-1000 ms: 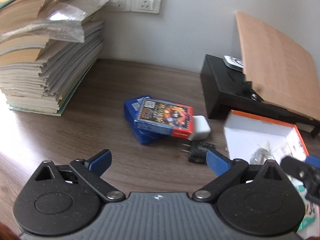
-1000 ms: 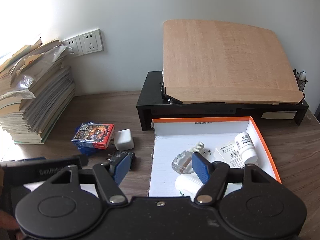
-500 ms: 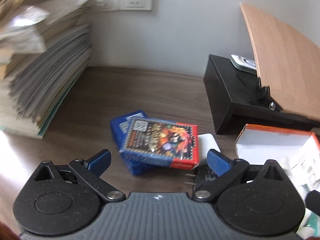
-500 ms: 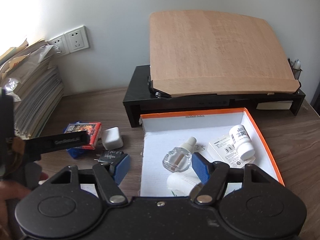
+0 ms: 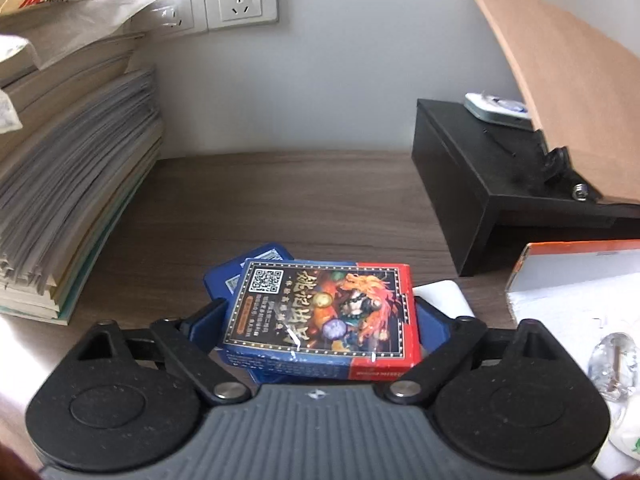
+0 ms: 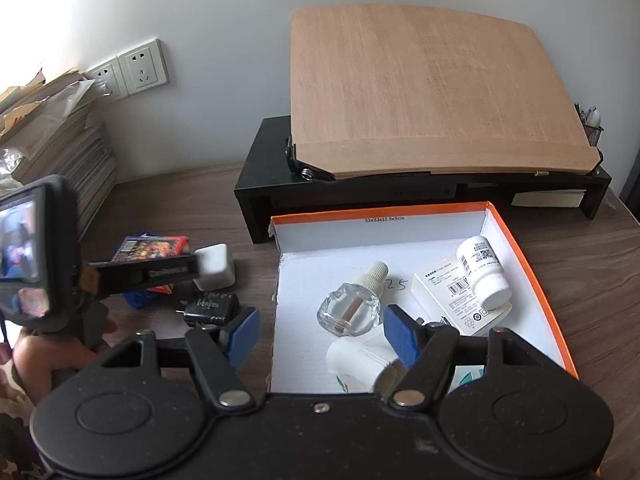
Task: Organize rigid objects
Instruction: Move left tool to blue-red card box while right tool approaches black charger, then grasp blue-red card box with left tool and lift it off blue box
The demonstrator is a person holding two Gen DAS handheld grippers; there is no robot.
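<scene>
So the left tool [image 5: 320, 318] has been closing around the card box [image 5: 326, 314], pads not clearly gripping; its long axis runs side-to-side. Right tool [image 6: 322, 334] hangs released over the tray [image 6: 532, 264]; bare desk [image 5: 280, 200] behind.

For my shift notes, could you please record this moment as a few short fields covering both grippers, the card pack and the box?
left gripper: jaws have just been closing, either side of the card pack; contact unclear
card pack: lying on a blue case on the desk
right gripper: open, empty, over the box's near left corner
orange-rimmed box: holds a glass bottle, a white pill bottle, a white carton
outside box: white charger, black plug
</scene>
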